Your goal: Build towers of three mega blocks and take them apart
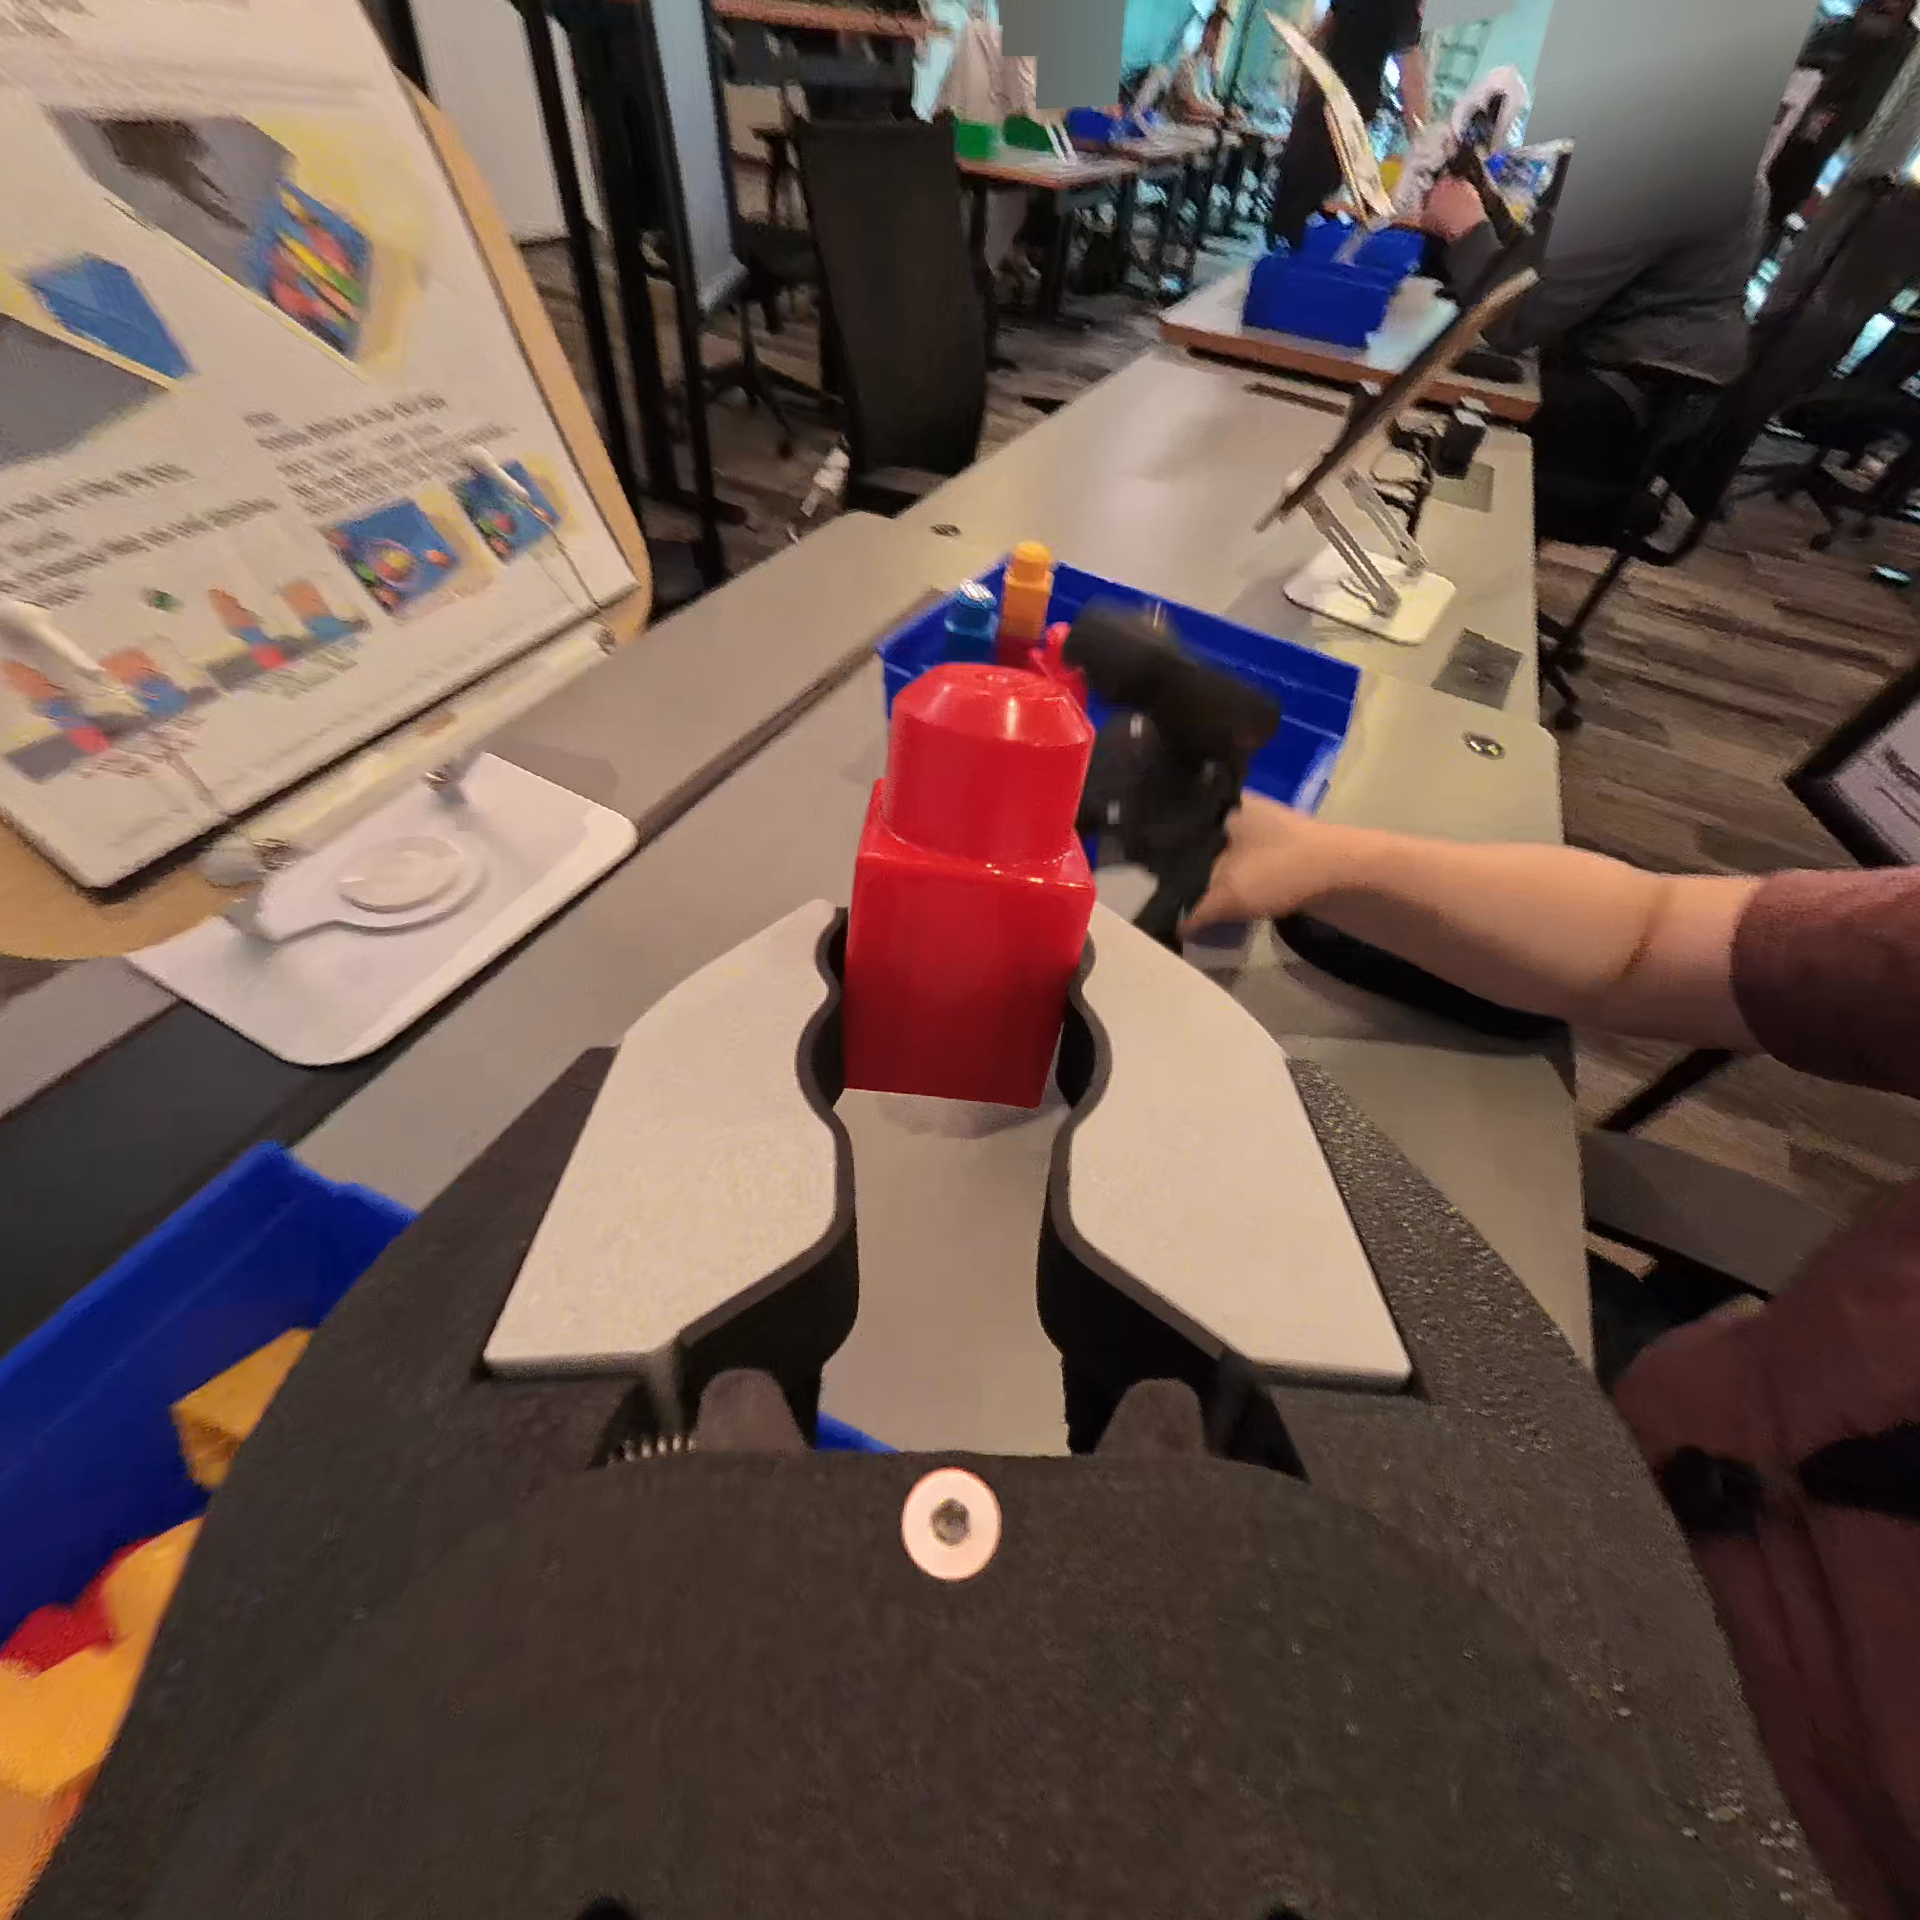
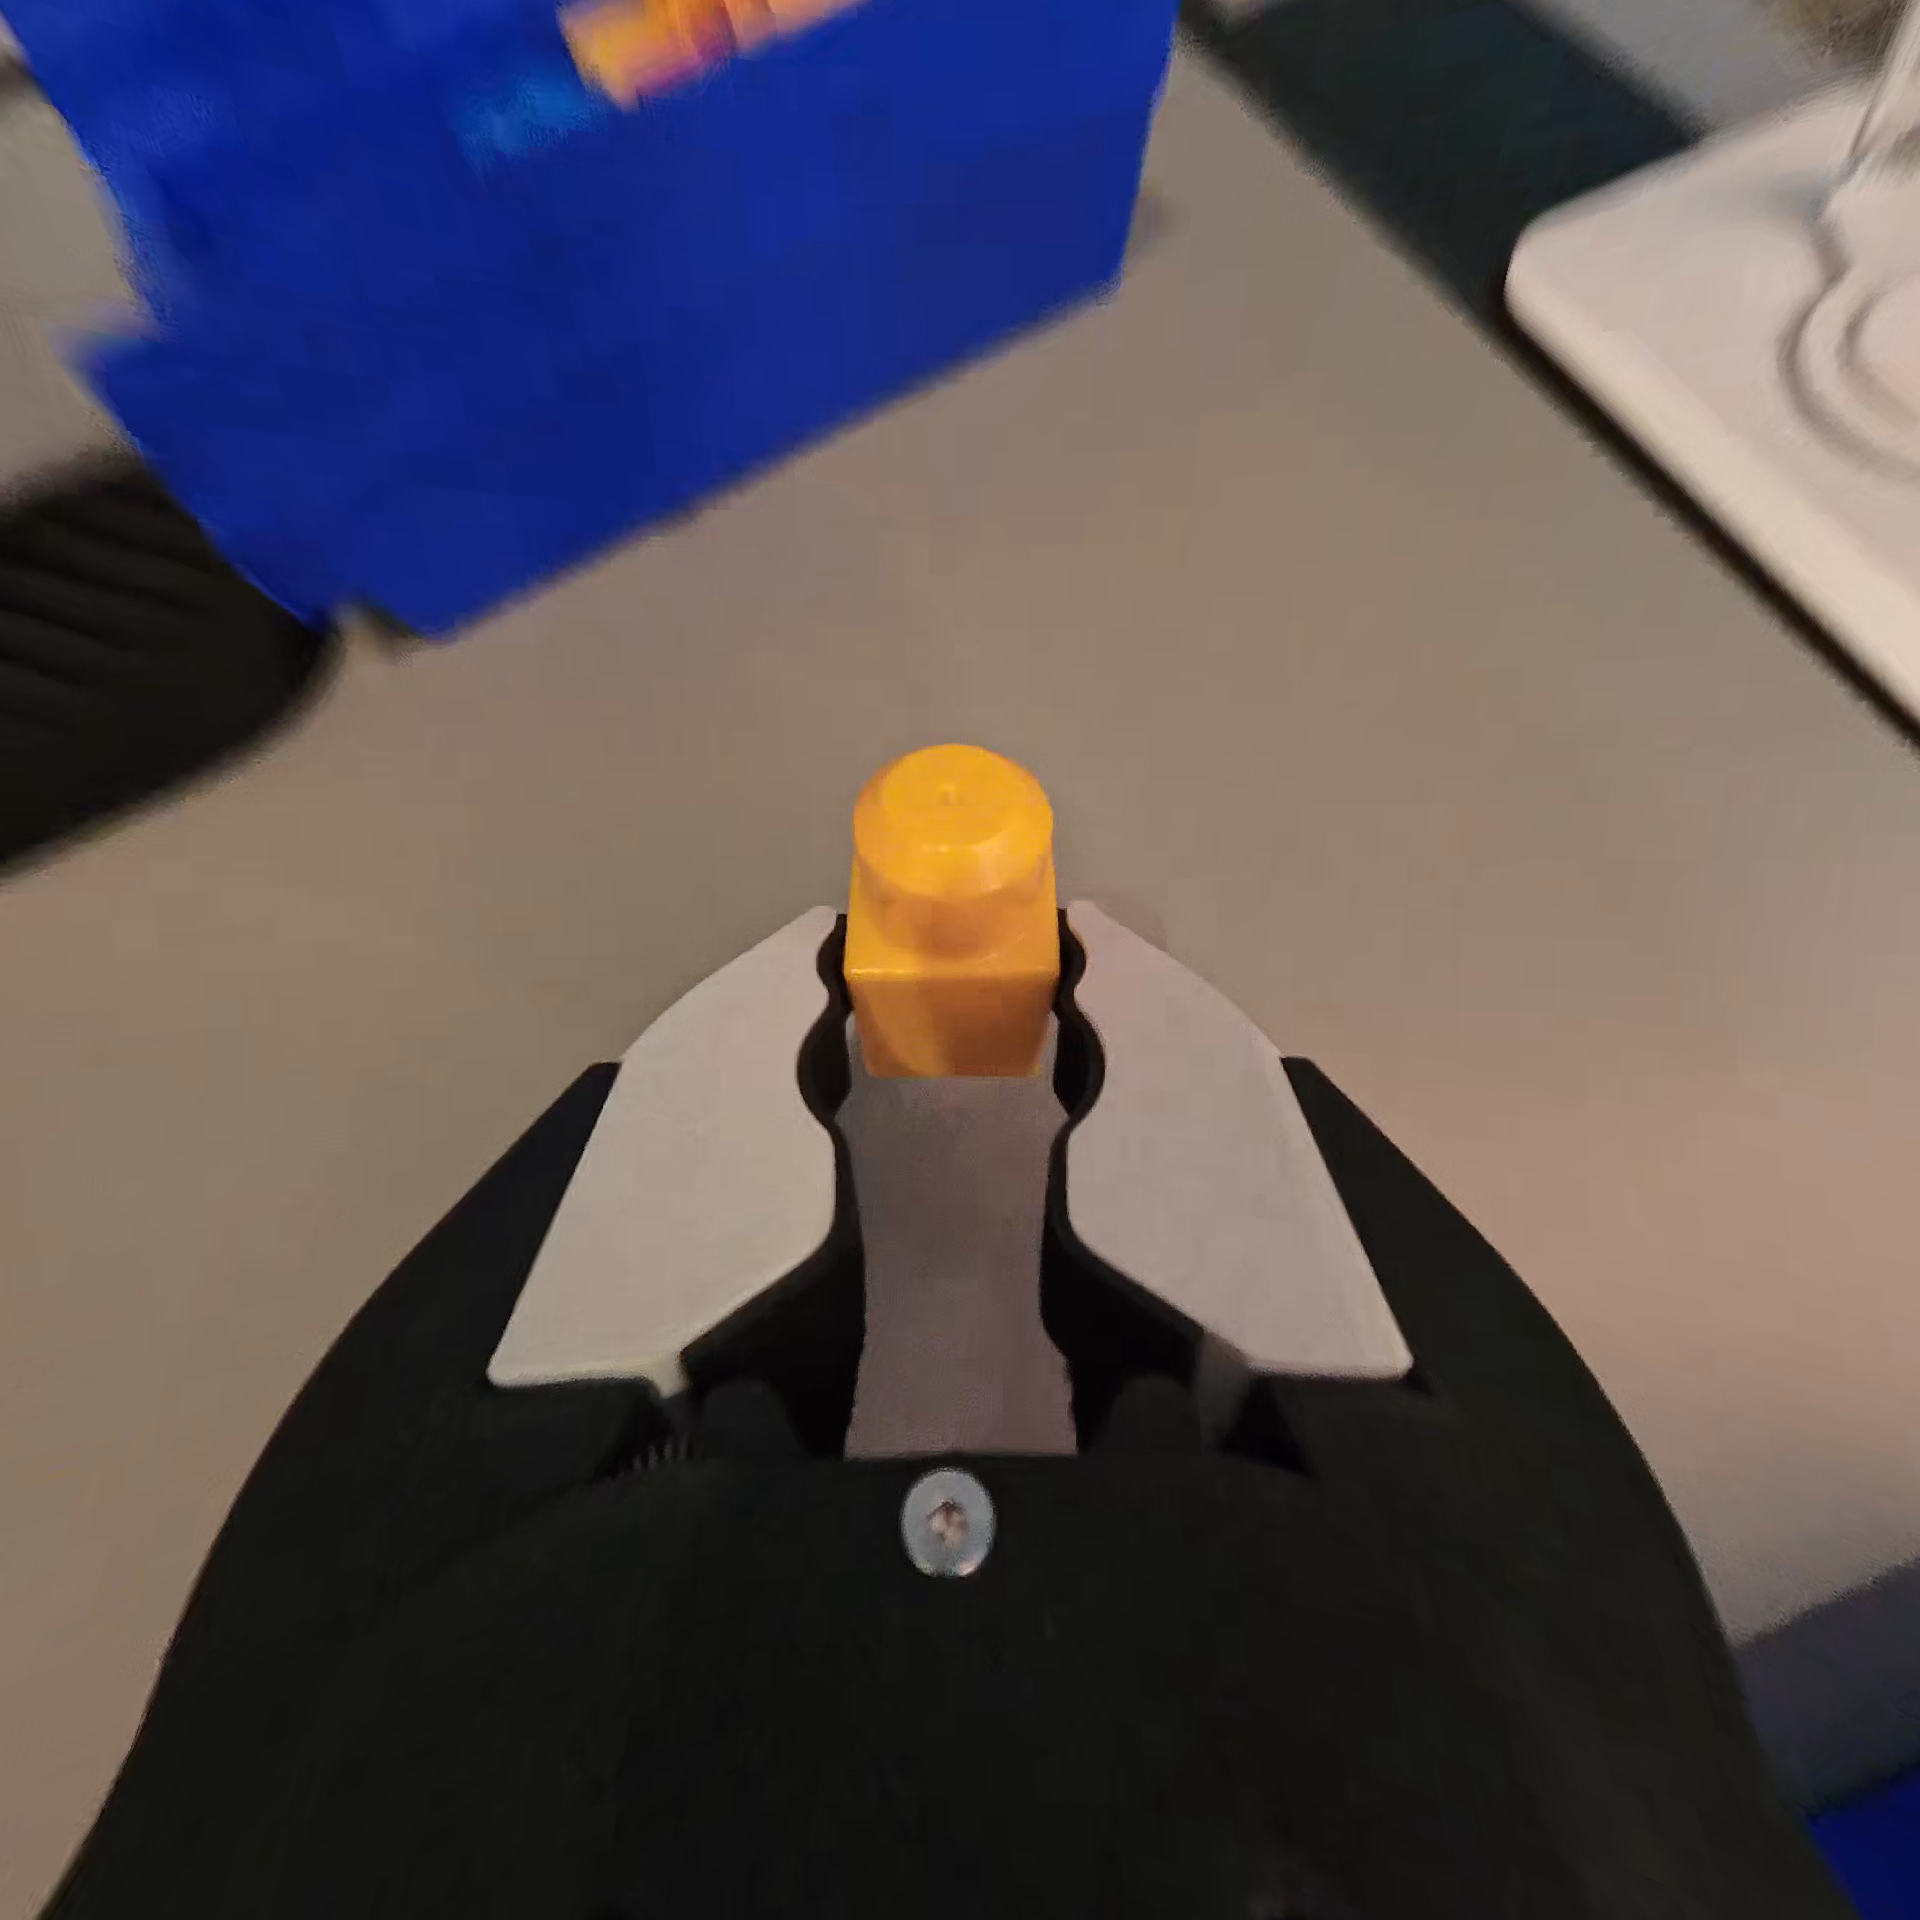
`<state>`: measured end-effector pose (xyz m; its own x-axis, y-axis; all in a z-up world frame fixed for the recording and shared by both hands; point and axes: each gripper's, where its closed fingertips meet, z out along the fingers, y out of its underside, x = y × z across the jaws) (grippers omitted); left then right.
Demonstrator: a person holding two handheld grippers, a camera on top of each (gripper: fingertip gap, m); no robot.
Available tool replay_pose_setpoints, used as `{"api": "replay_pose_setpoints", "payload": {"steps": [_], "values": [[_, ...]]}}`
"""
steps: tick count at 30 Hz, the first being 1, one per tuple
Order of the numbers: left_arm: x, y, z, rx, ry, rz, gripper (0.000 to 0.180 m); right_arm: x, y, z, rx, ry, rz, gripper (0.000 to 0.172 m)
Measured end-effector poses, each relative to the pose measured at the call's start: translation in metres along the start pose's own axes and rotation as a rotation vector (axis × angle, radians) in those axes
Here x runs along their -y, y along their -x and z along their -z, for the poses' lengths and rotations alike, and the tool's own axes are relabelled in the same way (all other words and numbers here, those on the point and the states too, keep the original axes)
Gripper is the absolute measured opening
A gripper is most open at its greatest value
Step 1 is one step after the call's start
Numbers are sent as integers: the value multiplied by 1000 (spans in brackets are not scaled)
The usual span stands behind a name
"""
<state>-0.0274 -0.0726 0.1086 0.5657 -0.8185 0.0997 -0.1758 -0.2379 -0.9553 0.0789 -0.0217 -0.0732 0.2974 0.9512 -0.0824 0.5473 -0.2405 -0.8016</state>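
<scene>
Tongs first: the left gripper (image 1: 961, 997) is clenched on a red block (image 1: 966, 935), both grey fingers (image 1: 727, 1091) pressed against its flanks, stud pointing forward; the right gripper (image 2: 951, 987) grasps an orange block (image 2: 951, 935) in like fashion, pads tight on both sides, over the bare grey table (image 2: 1247, 727). Outward from the left tool, the other gripper appears dark and blurred in front of a blue bin (image 1: 1299, 675) that holds an upright orange-topped stack (image 1: 1029, 603) with a blue piece (image 1: 968, 613) beside it; a second blue bin (image 1: 156, 1351) at the near left holds loose yellow and red blocks. From the right tool, a blue bin (image 2: 623, 312) stands ahead, well apart from the held block, and a white stand base (image 2: 1714, 364) lies to the side. Judgement: each block is gripped low on its body, so an off-axis push when mating stud to socket could pivot it in the pads or skew the joint; blur in both views suggests brisk motion, which raises the chance of misalignment or of clipping a bin wall. Writing: an instruction board (image 1: 260, 416) on a stand carries text and pictures, too blurred to read; no brand marks are legible on blocks or bins.
</scene>
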Motion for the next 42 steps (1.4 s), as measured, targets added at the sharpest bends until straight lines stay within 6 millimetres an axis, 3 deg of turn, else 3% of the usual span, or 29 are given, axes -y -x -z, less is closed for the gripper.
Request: {"api": "replay_pose_setpoints", "payload": {"steps": [2,6,8,10,15,25,29,32,42], "values": [[-12,-9,-22,-67,62,1,37,35,7,33,40,-137,-19,37],[-28,-47,-70,-281,126,41,37,92,25,109,192,-444,-53,37],[-39,-66,-93,-363,163,47,37,109,37,140,310,-576,-75,36],[-49,-82,-110,-413,200,43,37,116,49,154,421,-629,-95,37],[-52,-102,-127,-468,194,64,37,107,66,134,495,-537,-34,37],[-73,-101,-124,-423,343,-3,35,82,76,110,463,-314,41,37],[-50,-105,-123,-484,201,106,35,109,74,122,486,-530,-34,37],[-46,-107,-122,-503,180,132,35,122,73,128,524,-679,-120,37],[-48,-106,-123,-518,194,177,35,109,72,122,507,-541,-98,38]]}}
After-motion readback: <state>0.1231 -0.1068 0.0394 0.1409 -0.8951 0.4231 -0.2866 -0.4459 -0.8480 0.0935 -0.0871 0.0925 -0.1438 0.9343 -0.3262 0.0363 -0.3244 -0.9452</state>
